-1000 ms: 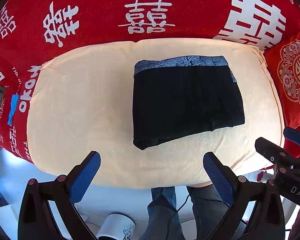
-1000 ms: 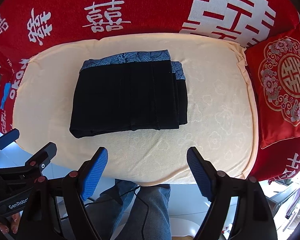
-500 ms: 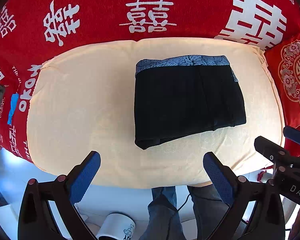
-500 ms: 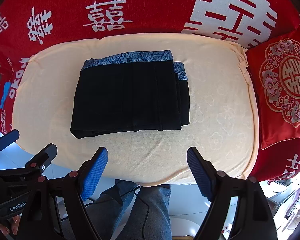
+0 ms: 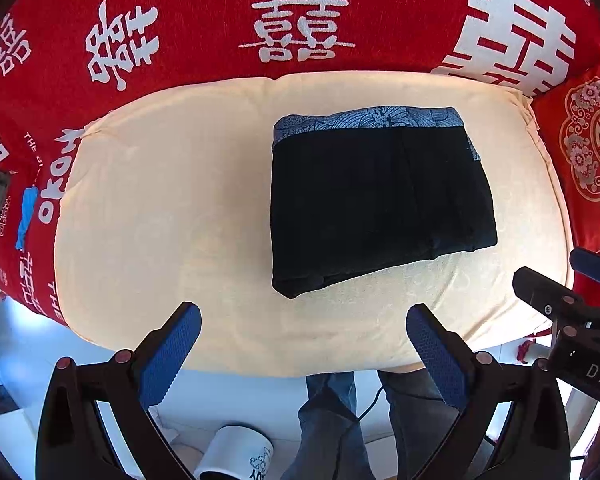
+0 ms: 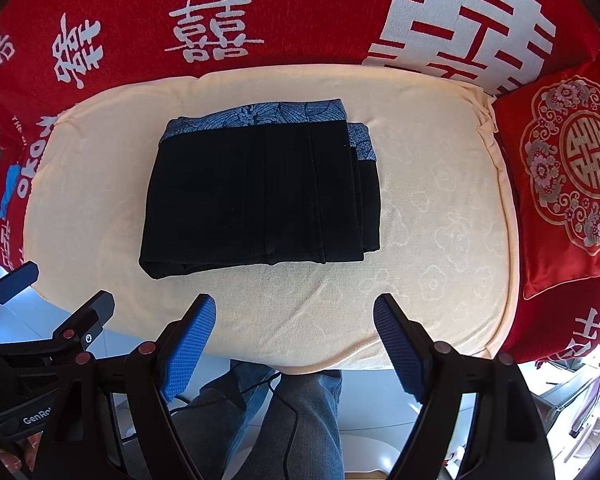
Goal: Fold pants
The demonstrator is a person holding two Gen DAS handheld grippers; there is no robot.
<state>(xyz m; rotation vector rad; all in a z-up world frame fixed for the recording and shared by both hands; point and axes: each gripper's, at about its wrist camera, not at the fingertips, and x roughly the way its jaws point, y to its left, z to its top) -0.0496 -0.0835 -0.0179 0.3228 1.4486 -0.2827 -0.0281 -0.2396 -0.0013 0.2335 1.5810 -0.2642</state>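
Cream cushion [image 6: 440, 208] on red cover holds the pants [image 6: 260, 196], folded into a compact black stack w/ blue waistband at far edge, centre-left. Looks done; best to leave it, just square the offset right layers if needed. Left gripper [image 5: 304, 332] & right gripper [image 6: 294, 318] hover off near edge, both jaws spread wide, empty.

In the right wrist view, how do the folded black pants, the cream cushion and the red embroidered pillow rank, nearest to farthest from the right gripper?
1. Cream cushion: its front edge lies just ahead of the right gripper.
2. Folded black pants: on the cushion, ahead and left.
3. Red embroidered pillow: far right.
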